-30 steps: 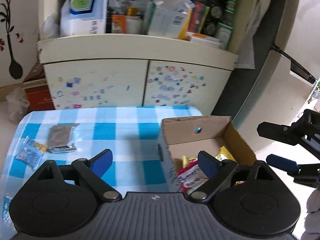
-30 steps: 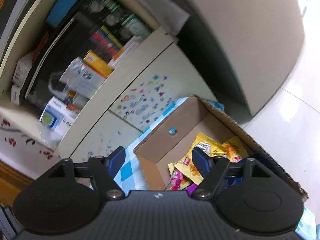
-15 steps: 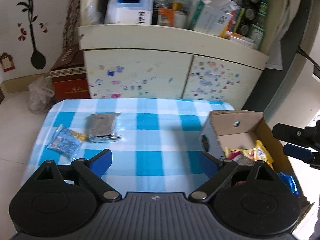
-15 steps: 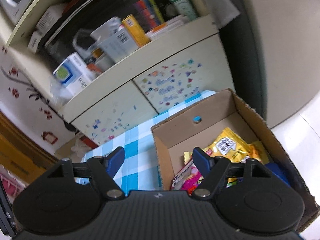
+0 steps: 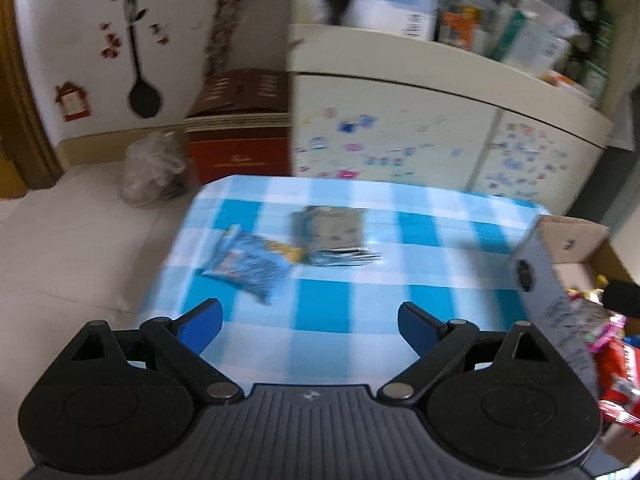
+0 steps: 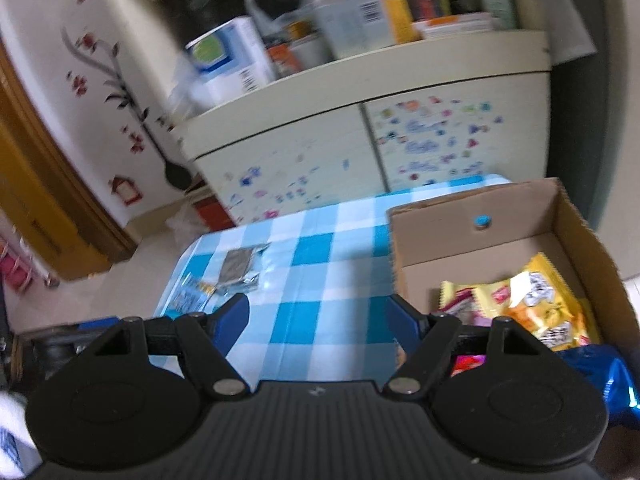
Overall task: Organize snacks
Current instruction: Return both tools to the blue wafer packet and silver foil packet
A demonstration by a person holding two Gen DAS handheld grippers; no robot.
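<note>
I'm in somebody's home — ahead of my tongs a sticker-covered cabinet (image 6: 372, 152) piled with household boxes, flower decals on the wall (image 5: 132, 40), a checked cloth over the worktop (image 5: 360, 300).

snack packets on the counter: 2 — one blue packet (image 5: 248, 266), one grey packet (image 5: 332, 236) | cardboard box (image 6: 472, 216): 1 | yellow packets in the box (image 6: 536, 304): at least 2, rest uncountable | cabinet doors (image 6: 288, 176): 2

Black ribbed gripper (image 5: 310, 322), blue fingers (image 5: 202, 320), silver screws
</note>
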